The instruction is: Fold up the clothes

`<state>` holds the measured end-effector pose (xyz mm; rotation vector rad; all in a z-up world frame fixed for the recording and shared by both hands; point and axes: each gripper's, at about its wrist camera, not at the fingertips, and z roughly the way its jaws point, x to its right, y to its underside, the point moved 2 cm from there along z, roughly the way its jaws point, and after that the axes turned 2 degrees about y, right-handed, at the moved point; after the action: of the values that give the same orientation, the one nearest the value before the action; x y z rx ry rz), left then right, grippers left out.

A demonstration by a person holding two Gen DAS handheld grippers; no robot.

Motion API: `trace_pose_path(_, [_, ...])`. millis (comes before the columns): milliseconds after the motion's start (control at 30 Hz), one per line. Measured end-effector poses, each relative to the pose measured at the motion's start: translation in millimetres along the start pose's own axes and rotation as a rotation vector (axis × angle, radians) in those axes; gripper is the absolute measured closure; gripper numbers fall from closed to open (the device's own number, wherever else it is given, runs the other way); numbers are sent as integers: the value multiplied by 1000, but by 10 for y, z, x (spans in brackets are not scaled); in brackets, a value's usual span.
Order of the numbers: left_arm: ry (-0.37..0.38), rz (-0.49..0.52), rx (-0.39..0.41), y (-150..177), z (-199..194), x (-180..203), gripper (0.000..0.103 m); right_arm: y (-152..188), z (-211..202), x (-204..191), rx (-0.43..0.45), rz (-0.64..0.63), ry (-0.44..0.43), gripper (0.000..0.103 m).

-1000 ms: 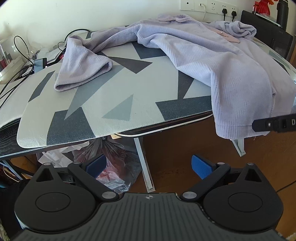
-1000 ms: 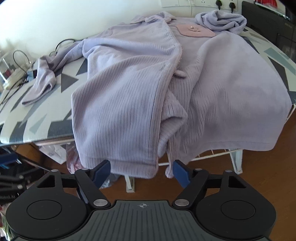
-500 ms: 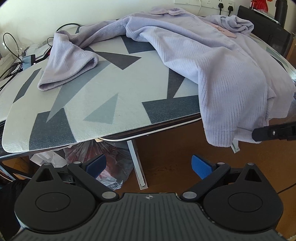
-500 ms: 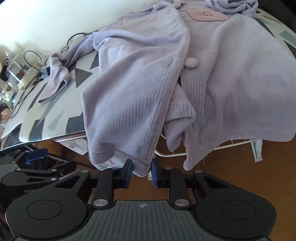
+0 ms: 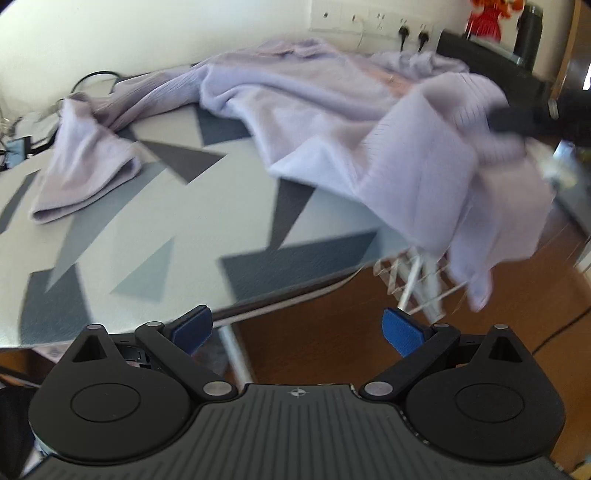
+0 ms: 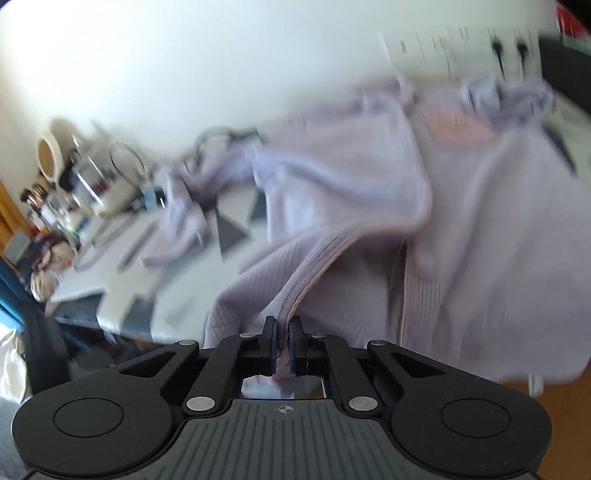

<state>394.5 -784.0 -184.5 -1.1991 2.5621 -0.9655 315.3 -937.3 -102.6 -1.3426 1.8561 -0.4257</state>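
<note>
The right claw (image 6: 282, 341) is clamped on the hem of the lilac cardigan (image 6: 461, 240), with a fold of ribbed cloth pinched between its blue pads and rising from them in a taut ridge toward the rest of the garment. Most of the cardigan lies across the far and right part of the bench (image 5: 177, 236), whose cover is pale with dark and grey triangles; one sleeve (image 5: 81, 173) trails out to the left over the cover, its cuff lying flat on it. In the left wrist view the cardigan's near edge is raised off the bench at the right, where a dark shape that looks like the right claw grips it, and the loose cloth below hangs past the bench edge over the brown floor (image 5: 332, 332). The left claw (image 5: 297, 330) hangs before the near edge of the bench with its pads well apart and nothing between them. Cables and small clutter (image 6: 85, 184) sit at the bench's far left, blurred. Sockets (image 5: 406, 27) line the white wall behind.
</note>
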Motion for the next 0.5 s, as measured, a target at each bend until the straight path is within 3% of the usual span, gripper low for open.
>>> trace_pose_path(133, [111,-122,60,-315,3,109,2,-579,-281,-118,144,-32,-13,98])
trace_pose_path(233, [194,-206,83,-502,11,201,1,-887,-400,-216,191,-68,-28,98])
trace_pose_path(433, [266,-105,76,-425,-21,518,1,-1156,-522,-404,238,-109,-69,98])
trace_pose_path(500, [231,-84,100,-388,-42,551,1,-1167,-571,-471,257,-112,-86,98])
